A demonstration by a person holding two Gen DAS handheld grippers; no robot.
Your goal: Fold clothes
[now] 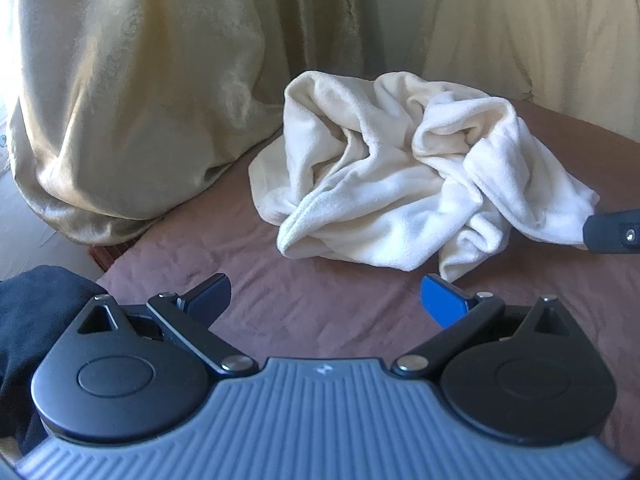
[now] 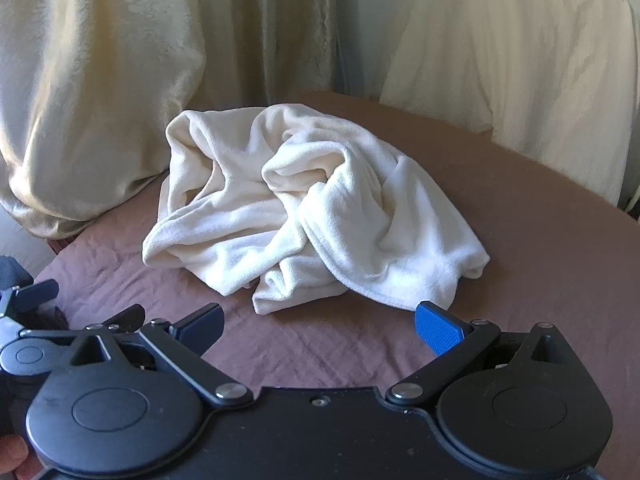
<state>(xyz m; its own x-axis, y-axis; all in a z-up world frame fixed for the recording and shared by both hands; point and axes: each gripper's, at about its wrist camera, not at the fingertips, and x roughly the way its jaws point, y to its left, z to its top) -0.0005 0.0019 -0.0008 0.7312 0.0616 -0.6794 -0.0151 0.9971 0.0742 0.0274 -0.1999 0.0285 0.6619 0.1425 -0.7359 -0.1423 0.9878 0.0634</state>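
A crumpled cream fleece garment (image 1: 400, 176) lies in a heap on the brown cloth-covered table (image 1: 320, 312). It also shows in the right wrist view (image 2: 312, 212). My left gripper (image 1: 326, 300) is open and empty, a short way in front of the heap's near edge. My right gripper (image 2: 320, 328) is open and empty, also just short of the heap, with its blue pad near the garment's right hem. One finger of the right gripper (image 1: 612, 232) shows at the right edge of the left wrist view, beside the garment. Part of the left gripper (image 2: 28, 320) shows at the left of the right wrist view.
Gold curtains (image 1: 132, 92) hang behind the table and bunch on its far left edge. A pale curtain (image 2: 520, 60) hangs at the back right. A dark blue cloth (image 1: 36, 320) lies at the near left. The table's edge curves round on the right (image 2: 580, 184).
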